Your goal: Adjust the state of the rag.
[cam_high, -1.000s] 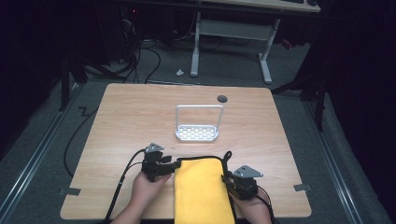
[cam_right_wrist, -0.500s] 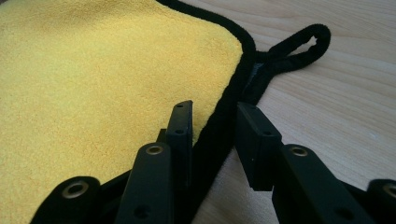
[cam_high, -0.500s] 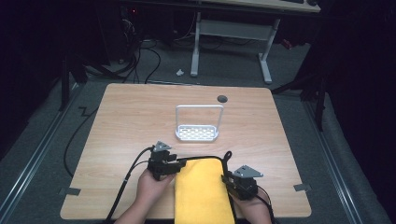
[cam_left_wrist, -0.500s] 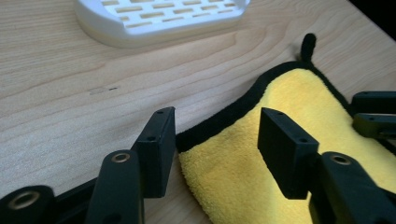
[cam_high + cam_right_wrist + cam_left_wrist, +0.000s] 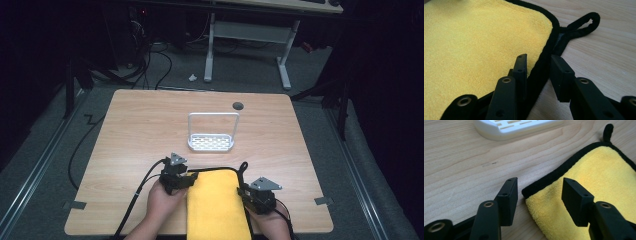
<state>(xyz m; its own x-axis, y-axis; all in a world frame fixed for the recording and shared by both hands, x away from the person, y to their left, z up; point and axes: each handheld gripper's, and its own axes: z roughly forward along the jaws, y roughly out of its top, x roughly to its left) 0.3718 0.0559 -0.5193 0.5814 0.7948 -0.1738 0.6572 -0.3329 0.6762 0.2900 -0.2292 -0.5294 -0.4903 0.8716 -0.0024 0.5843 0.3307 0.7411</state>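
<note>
Your left tool point(image 5: 186, 181) has edged in toward the yellow cloth point(image 5: 216, 205), jaws wide astride its corner, while your right tool point(image 5: 248, 191) straddles the black edge, half-open, not gripping.

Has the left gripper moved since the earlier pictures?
Yes. The left gripper has shifted right, toward the yellow cloth's far left corner, judged against the white rack, which stayed put.

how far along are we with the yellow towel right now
Early. The yellow towel lies flat on the table, its far corners squared. In hand: the left hand-held gripper straddles the near-left corner with open jaws, and the right hand-held gripper straddles the black edge beside the loop, apparently not clamped. Left: closing on the cloth and lifting it, perhaps to fold it or hang it on the white rack.
</note>
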